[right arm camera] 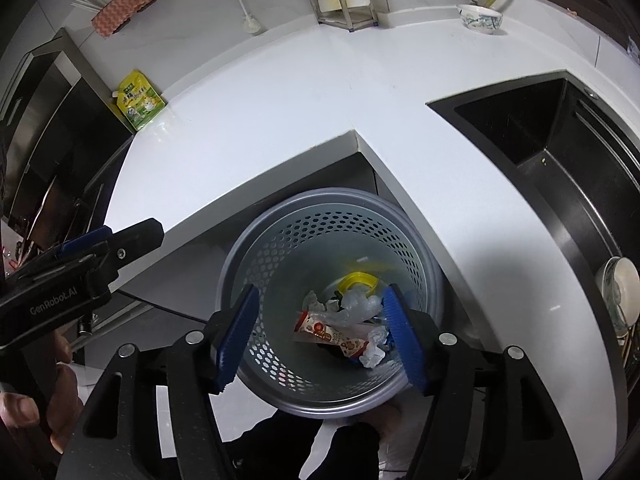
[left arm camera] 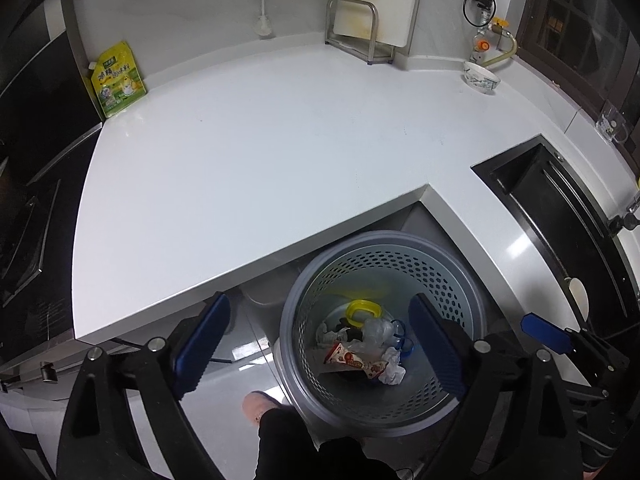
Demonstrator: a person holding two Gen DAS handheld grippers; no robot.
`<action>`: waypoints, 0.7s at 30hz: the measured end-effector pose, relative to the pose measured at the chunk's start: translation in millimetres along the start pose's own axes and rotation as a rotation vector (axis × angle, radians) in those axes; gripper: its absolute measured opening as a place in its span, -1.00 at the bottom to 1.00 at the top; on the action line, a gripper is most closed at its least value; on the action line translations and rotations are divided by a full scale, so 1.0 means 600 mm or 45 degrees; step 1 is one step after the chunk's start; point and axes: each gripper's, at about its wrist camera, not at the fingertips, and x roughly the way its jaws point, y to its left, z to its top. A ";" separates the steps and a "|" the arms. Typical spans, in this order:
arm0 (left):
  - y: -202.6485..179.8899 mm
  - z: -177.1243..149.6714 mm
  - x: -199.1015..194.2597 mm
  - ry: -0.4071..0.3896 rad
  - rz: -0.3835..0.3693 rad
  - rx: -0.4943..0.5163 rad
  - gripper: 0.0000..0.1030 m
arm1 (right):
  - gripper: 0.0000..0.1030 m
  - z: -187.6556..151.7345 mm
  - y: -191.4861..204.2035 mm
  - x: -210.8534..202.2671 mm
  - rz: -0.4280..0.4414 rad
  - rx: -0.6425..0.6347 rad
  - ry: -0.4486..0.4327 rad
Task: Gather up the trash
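A grey perforated trash bin [left arm camera: 452, 280] stands on the floor in the inner corner of the white counter; it also shows in the right wrist view [right arm camera: 280, 248]. Inside lie a red snack wrapper [left arm camera: 352, 360], crumpled clear plastic [left arm camera: 376, 332], white paper and a yellow ring [left arm camera: 362, 310]; the wrapper [right arm camera: 328, 334] shows from the right too. My left gripper [left arm camera: 320, 340] is open and empty above the bin. My right gripper [right arm camera: 320, 336] is open and empty over the bin mouth. The right gripper's tip [left arm camera: 546, 330] shows in the left view, and the left gripper [right arm camera: 80, 260] in the right view.
A yellow-green refill pouch [left arm camera: 118, 80] leans at the counter's back left. A cutting board in a metal rack [left arm camera: 360, 28] and a patterned bowl [left arm camera: 482, 76] stand at the back. A black sink [right arm camera: 560, 152] is at right, a stove [left arm camera: 24, 232] at left. The person's slipper [left arm camera: 260, 406] is beside the bin.
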 end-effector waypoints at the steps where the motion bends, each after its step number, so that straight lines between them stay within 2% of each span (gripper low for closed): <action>1: 0.000 0.001 -0.002 -0.001 0.003 -0.005 0.79 | 0.24 0.000 0.000 -0.003 -0.004 0.002 0.000; 8: -0.008 0.004 -0.020 -0.011 0.018 -0.013 0.86 | 0.29 0.003 -0.001 -0.032 -0.019 0.000 -0.020; 21: -0.007 0.002 -0.042 -0.025 0.056 -0.039 0.88 | 0.34 0.007 0.002 -0.055 -0.040 -0.030 -0.048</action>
